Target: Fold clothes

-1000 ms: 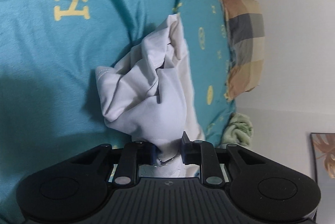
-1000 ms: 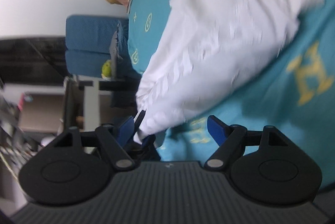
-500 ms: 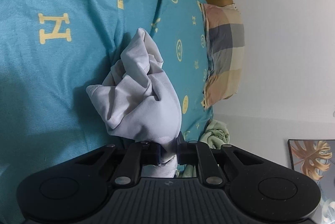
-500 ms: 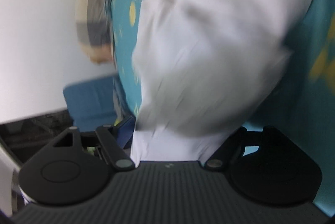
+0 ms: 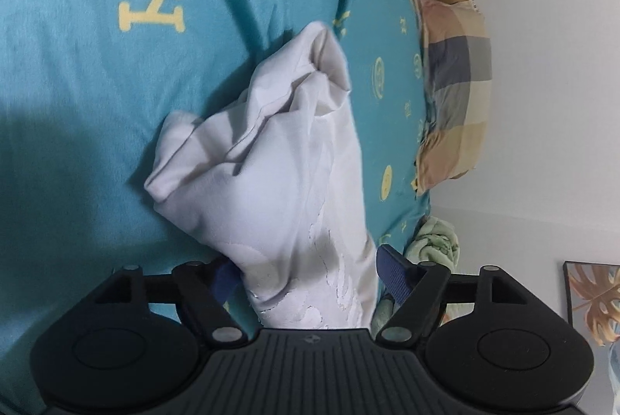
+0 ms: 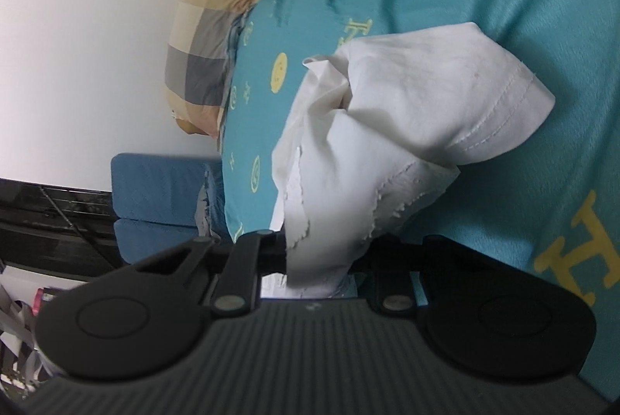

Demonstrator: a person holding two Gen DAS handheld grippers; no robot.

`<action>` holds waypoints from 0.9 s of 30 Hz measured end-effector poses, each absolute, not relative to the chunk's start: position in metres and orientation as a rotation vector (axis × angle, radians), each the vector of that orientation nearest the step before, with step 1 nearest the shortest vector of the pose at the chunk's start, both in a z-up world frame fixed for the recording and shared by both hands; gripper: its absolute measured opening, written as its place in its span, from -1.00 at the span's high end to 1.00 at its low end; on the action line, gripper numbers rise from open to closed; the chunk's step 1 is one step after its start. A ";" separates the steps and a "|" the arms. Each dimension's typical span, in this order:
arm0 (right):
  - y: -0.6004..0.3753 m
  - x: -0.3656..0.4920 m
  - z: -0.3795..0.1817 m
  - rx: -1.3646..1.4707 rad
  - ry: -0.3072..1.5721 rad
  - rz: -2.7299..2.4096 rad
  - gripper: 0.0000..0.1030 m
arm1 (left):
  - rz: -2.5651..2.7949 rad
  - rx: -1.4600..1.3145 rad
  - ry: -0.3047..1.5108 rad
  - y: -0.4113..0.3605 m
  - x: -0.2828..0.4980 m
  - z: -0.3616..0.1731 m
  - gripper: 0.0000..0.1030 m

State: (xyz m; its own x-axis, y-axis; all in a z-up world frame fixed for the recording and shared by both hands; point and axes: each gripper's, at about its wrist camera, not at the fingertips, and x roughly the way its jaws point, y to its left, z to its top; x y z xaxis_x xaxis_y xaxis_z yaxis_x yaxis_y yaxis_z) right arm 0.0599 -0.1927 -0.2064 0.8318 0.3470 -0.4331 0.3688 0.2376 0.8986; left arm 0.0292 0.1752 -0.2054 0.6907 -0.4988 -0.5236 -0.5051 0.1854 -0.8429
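A crumpled white garment [image 5: 271,163] lies bunched on the teal bedspread [image 5: 77,143]. In the left wrist view its near end runs down between the fingers of my left gripper [image 5: 310,275]. The jaws are opening, and the blue right pad [image 5: 393,271] stands just clear of the cloth. In the right wrist view the same white garment [image 6: 407,97] shows a stitched hem, and a bunch of it hangs into my right gripper [image 6: 325,260]. Its jaws are closing and pinch that bunch from both sides. The pads themselves are hidden by the cloth.
The bedspread carries yellow H letters [image 5: 151,4] and smiley prints. A checked pillow [image 5: 453,85] lies against the white wall [image 5: 550,105], with a pale green cloth [image 5: 434,240] beside it. A blue seat [image 6: 162,190] stands past the bed's edge, and a leaf picture [image 5: 593,298] hangs at the right.
My left gripper's jaws, pinched on the garment before, have spread apart. The right gripper's wide jaws have come together around a bunch of the cloth, and its view has swung across the bed.
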 end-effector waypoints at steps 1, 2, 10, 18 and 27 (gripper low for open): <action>-0.193 0.060 -0.204 1.352 0.633 -0.012 0.54 | 0.017 -1.455 0.894 0.176 0.032 -0.210 -0.44; -0.193 0.059 -0.201 1.345 0.628 -0.005 0.55 | 0.031 -1.467 0.896 0.177 0.033 -0.213 -0.41; -0.196 0.043 -0.164 1.309 0.593 0.037 0.58 | 0.005 -1.495 0.848 0.181 0.036 -0.216 0.57; -0.221 0.013 -0.079 1.276 0.522 0.074 0.58 | -0.193 -1.491 0.822 0.165 0.036 -0.142 0.63; -0.351 -0.005 0.052 1.258 0.371 0.003 0.59 | -0.417 -1.307 0.839 0.023 0.097 0.004 0.63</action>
